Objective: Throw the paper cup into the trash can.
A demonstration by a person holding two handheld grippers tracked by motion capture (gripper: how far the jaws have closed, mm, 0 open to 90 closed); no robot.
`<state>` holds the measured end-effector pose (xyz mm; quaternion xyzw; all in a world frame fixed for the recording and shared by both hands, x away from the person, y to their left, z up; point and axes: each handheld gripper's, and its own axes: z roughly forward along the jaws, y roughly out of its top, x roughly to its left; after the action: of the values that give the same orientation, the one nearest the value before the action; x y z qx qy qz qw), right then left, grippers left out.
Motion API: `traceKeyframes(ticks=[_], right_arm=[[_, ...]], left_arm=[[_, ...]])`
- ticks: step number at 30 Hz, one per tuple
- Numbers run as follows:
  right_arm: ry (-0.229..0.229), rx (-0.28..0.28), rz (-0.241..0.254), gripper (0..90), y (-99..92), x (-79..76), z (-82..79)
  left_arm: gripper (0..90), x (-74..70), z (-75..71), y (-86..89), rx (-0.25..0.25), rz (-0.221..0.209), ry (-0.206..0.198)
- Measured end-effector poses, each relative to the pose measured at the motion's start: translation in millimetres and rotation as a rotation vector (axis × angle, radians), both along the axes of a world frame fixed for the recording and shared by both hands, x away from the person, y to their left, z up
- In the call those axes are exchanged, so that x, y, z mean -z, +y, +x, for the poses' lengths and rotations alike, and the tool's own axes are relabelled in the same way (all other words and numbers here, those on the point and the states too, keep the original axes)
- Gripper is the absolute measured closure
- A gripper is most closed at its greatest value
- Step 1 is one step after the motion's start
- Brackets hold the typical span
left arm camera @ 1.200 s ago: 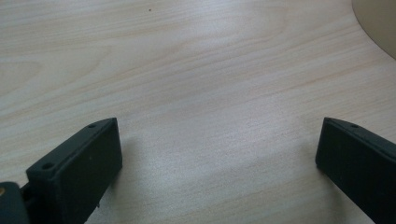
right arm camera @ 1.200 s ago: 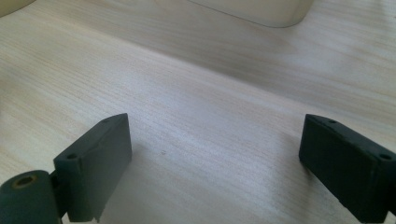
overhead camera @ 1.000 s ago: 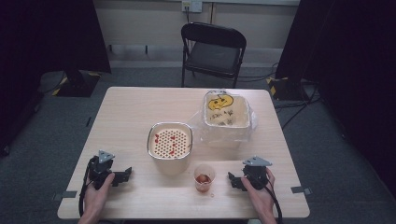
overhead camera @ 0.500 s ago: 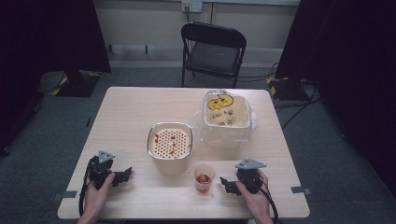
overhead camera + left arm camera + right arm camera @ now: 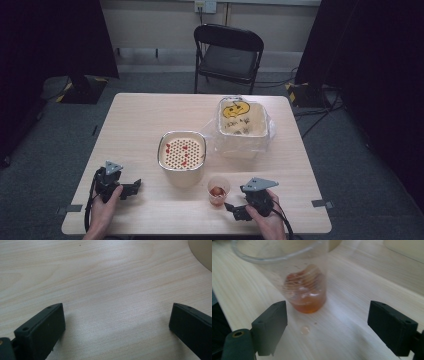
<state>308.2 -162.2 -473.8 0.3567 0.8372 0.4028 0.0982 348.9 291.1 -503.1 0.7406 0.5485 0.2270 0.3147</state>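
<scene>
A small clear plastic cup (image 5: 218,189) holding orange-red liquid and some soft pieces stands near the table's front edge. In the right gripper view the cup (image 5: 305,296) is just ahead of the jaws, which stand wide apart with nothing between them. My right gripper (image 5: 234,210) (image 5: 327,315) is open, low on the table, pointing left toward the cup. My left gripper (image 5: 134,188) (image 5: 117,315) rests open on bare wood at the front left. A steel-rimmed tub with a perforated cream insert (image 5: 182,152) carrying red bits sits mid-table.
A cream bin lined with a clear bag (image 5: 241,121), a yellow face printed on it, stands at the back right. A liquid drop (image 5: 305,330) lies on the wood before the cup. A black folding chair (image 5: 227,50) stands behind the table (image 5: 135,125).
My right gripper has moved back toward the front edge and to the left, turning its jaws toward the cup. The left gripper has stayed put.
</scene>
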Motion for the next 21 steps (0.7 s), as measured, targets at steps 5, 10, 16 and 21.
traceKeyframes(ticks=[5, 10, 16, 21], right_arm=[[0.009, -0.035, 0.03, 15.3, 9.8, -1.0, -0.7], [0.008, -0.046, 0.05, 15.0, 18.6, -2.0, 2.6], [-0.004, -0.054, 0.077, 14.4, 29.7, -5.9, 7.9], [-0.018, -0.056, 0.082, 16.8, 37.3, -6.5, 12.5]], left_arm=[[0.0, 0.0, 0.0, 0.0, 0.0, 0.0, 0.0], [0.0, 0.0, 0.0, 0.0, 0.0, 0.0, 0.0], [0.0, 0.0, 0.0, 0.0, 0.0, -0.001, 0.0], [0.0, 0.0, 0.0, -0.1, 0.0, -0.001, 0.0]])
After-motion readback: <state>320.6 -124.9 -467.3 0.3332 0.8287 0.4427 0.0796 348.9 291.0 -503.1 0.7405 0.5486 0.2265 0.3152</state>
